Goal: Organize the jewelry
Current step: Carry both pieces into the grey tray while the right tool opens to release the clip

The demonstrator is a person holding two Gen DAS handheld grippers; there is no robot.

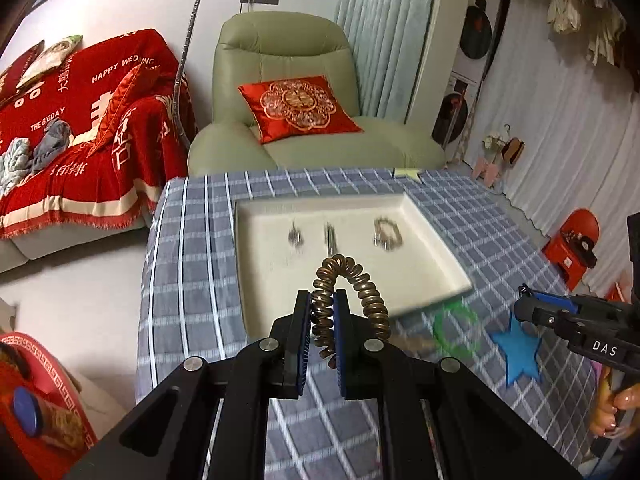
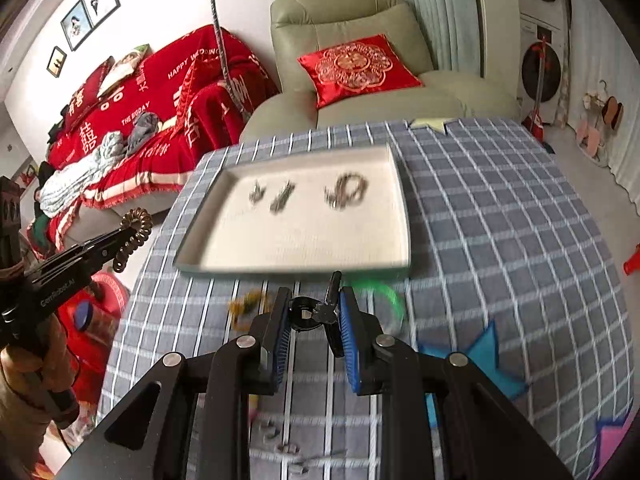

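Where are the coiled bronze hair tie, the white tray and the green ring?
coiled bronze hair tie point(image 1: 354, 276), left wrist view, on the arch of the coil.
white tray point(image 2: 402, 208), right wrist view, on its right rim.
green ring point(image 1: 472, 316), left wrist view, on its blurred right band.

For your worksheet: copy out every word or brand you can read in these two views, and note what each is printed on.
"HAPPY WEDDING": red sofa throw, partly hidden by a pole.
"THE BIGDAY": same throw.
"DAS": right gripper body, seen from the left wrist.
"GenRobot.AI": left gripper body, seen from the right wrist; small, so uncertain.
Large white Chinese characters on the throw: I cannot read them reliably.
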